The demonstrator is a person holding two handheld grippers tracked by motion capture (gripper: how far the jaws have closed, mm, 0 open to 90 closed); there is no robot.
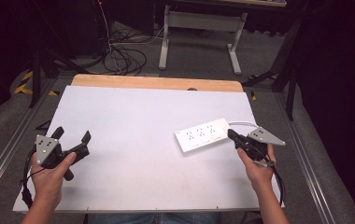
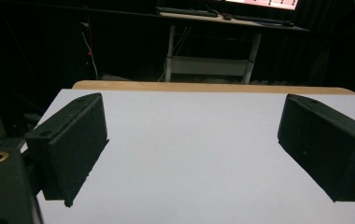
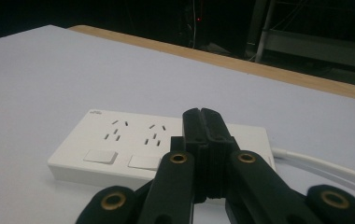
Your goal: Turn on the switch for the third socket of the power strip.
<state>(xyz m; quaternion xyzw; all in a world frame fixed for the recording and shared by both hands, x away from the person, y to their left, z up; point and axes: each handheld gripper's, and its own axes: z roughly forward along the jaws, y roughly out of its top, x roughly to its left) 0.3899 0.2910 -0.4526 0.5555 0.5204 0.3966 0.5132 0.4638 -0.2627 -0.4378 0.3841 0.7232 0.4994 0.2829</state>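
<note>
A white power strip (image 1: 202, 134) with several sockets lies on the white table (image 1: 133, 154), right of centre, and its white cable (image 1: 244, 124) curls off toward the right edge. My right gripper (image 1: 231, 135) is shut with nothing between its jaws, its tips just at the strip's near right end. In the right gripper view the strip (image 3: 119, 144) lies flat right behind the closed jaws of that gripper (image 3: 200, 113). My left gripper (image 1: 72, 134) hovers over the table's left part, jaws wide open, nothing between them. The left gripper (image 2: 192, 140) looks across bare table.
A wooden strip (image 1: 157, 83) runs along the table's far edge. Beyond it stand a desk frame (image 1: 199, 32) and loose cables (image 1: 119, 56) on the floor. Metal rails (image 1: 7, 144) flank the table on both sides.
</note>
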